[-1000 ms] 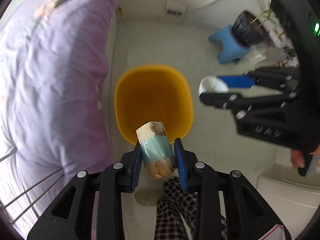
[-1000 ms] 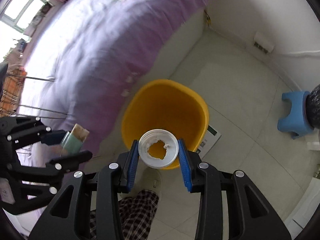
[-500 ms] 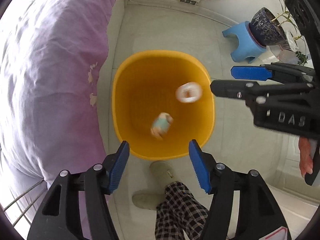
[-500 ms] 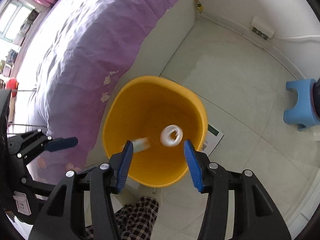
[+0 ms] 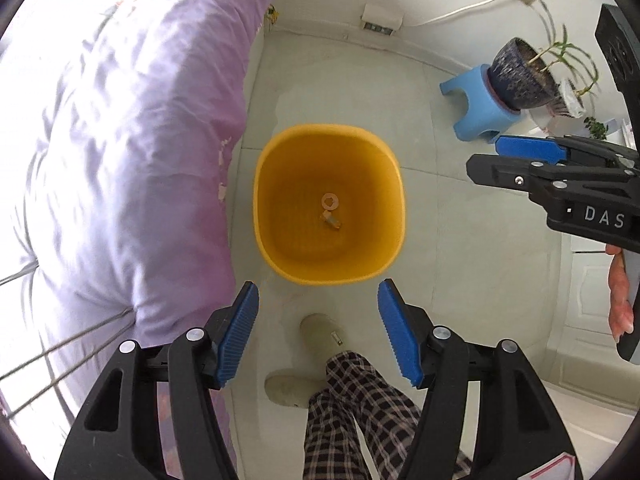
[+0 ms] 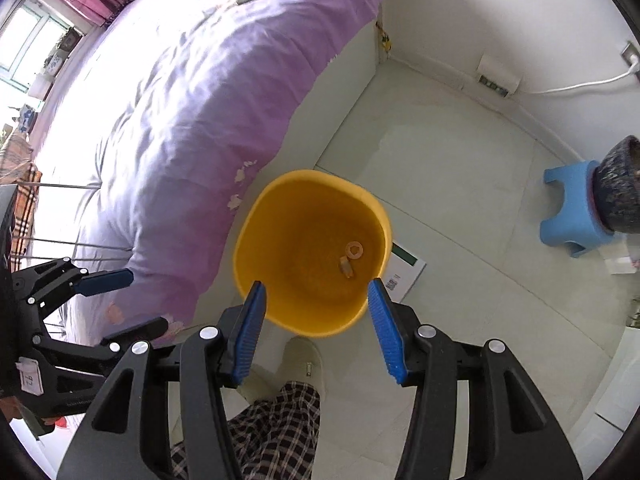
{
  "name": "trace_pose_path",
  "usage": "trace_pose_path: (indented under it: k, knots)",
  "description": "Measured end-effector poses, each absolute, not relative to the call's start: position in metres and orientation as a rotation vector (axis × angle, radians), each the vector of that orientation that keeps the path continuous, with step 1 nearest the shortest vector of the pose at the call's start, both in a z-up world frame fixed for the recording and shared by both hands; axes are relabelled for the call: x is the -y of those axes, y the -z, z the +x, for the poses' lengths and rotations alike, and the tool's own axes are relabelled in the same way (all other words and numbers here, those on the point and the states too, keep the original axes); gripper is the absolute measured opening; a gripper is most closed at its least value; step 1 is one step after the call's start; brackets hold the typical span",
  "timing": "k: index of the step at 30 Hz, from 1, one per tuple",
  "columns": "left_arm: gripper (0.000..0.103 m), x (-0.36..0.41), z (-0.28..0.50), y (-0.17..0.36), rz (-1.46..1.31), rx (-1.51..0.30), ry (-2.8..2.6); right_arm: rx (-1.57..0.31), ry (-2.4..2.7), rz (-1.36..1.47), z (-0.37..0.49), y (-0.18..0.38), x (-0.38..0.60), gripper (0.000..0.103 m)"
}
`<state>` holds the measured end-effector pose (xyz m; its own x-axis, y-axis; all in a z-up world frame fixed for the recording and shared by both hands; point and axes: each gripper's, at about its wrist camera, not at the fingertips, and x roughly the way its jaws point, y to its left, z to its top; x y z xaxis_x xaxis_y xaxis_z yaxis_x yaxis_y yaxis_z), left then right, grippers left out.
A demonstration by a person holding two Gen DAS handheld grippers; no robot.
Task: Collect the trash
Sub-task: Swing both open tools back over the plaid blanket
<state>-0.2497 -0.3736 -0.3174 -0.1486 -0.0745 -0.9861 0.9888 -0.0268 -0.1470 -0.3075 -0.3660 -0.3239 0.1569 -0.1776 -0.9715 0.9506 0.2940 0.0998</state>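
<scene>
While both grippers point down over the deep yellow plastic waste bin [image 5: 276, 216] on the pale tiled floor [image 5: 460, 264], the only clear lettering is "DAS" in white on the black body of the right gripper [image 5: 486, 158], seen side-on at the right edge of the left wrist view. A small white tag hangs on the left gripper [image 6: 132, 300] in the right wrist view; its digits are too small to read. A white card with green print and a QR-like patch [image 6: 404, 272] lies half hidden behind the bin, text illegible.

Left gripper: jaws wide apart, nothing between the blue ribbed pads; they have just been opening. Right gripper: same, jaws spread, nothing held, just opened too.

Trash sits on the bin bottom: a small white ring-shaped lid [image 5: 329, 201] and, just beside it, a little teal-and-tan wrapped stub [image 5: 331, 221], both tiny and tinted orange, details unclear.

Purple quilted bed cover [image 5: 120, 140] runs out of frame on the left. Blue plastic stool [image 5: 476, 108] carries a dark glazed plant pot [image 5: 520, 76], cut off in the right view. Checked trouser leg [image 5: 360, 412] and grey slippers [image 5: 316, 336] below, partly hidden by gripper arms.
</scene>
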Motion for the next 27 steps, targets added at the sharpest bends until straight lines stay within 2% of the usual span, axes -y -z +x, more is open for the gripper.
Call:
trace_pose_path:
  k: [13,20,27]
  knots:
    - [0.064,0.285,-0.227,0.198,0.903,-1.145,1.376,-1.150,0.946,0.651,-0.248,0.200,0.287,0.054]
    - [0.064,0.224,-0.183,0.154,0.704,-1.134,1.227,-1.134,0.797,0.470,-0.184,0.153,0.240,0.054]
    - [0.064,0.157,-0.136,0.131,0.520,-1.111,0.983,-1.071,0.597,0.359,-0.117,0.120,0.202,0.054]
